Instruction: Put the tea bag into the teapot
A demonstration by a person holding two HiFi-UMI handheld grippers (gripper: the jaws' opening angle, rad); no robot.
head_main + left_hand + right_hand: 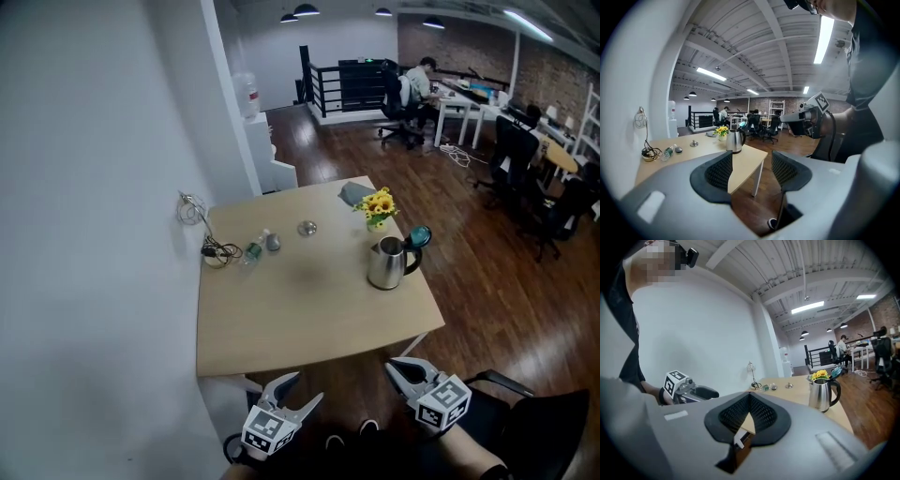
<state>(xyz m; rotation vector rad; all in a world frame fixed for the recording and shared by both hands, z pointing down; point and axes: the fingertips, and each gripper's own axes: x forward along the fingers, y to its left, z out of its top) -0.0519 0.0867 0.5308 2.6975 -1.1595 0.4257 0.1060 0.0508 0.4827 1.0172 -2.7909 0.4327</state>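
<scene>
A steel teapot [385, 263] with its teal lid flipped up stands at the right side of the wooden table [300, 319]; it also shows in the left gripper view [735, 140] and the right gripper view [821, 394]. I cannot make out a tea bag with certainty. Both grippers hang off the table's near edge, well short of the teapot. My left gripper [306, 386] is open with nothing between its jaws [752, 171]. My right gripper [394, 366] is shut, its pads meeting with nothing seen between them [749, 401].
Yellow flowers [378, 207] in a small vase stand just behind the teapot, with a grey flat thing [355, 192] beyond. A small metal lid [307, 228], a bottle [253, 249] and cables [217, 251] lie at the far left by the wall. An office with chairs lies beyond.
</scene>
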